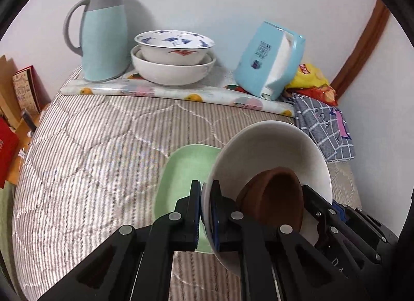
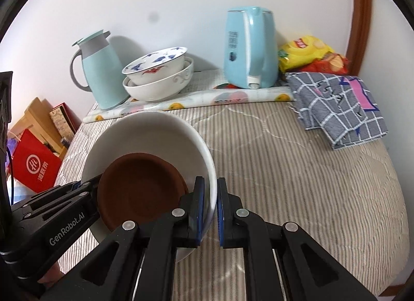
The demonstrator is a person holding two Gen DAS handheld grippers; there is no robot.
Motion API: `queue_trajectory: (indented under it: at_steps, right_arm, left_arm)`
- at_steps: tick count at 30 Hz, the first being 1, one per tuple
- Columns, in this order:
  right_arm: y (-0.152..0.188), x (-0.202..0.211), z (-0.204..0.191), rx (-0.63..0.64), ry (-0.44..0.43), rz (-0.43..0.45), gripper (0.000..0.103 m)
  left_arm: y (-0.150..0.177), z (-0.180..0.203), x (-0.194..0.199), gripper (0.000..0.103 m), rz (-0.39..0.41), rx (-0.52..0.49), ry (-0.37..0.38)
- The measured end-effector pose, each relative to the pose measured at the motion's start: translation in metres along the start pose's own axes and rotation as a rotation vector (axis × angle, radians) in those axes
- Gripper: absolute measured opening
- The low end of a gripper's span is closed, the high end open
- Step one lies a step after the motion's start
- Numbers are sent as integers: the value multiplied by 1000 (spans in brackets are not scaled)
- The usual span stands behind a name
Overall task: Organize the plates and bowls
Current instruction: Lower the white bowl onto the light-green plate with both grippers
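A large white bowl is held up between both grippers, with a small brown dish lying inside it. My left gripper is shut on the bowl's left rim. My right gripper is shut on the bowl's right rim; it also shows in the left wrist view. A green plate lies on the striped quilt under the bowl. Two stacked bowls, the upper one with blue and red patterns, stand at the back.
A teal jug and a light-blue kettle stand on the back mat. Snack bags and a checked cloth lie back right. Red bags and boxes sit left of the bed.
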State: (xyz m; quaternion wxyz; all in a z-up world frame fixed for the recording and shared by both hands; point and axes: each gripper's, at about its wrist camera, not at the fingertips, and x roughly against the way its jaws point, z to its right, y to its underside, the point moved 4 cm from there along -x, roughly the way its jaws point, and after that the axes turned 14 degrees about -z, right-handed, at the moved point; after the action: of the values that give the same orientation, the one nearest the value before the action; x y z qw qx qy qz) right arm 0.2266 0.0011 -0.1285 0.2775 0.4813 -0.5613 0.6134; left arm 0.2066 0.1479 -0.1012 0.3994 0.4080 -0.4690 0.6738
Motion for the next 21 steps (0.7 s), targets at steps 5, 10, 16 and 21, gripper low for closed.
queue_trajectory:
  at_steps: [5,10,16,21]
  right_arm:
    - [-6,-11,-12,18,-11,-10,8]
    - [-7,-25,-15,15,-24,-32,8]
    - [-6,-40,-13,2,-35,-55,8]
    - [-6,-50,-13,2,-38,-73,8]
  left_arm:
    - [-5,-14,-5,8,-8,21,-13]
    - [-7,-23,-14,8,-28,32,-21]
    - [-7,-25,-28,8,-57,29,-30]
    - [-7,-28,-35,8,-69,35,-35]
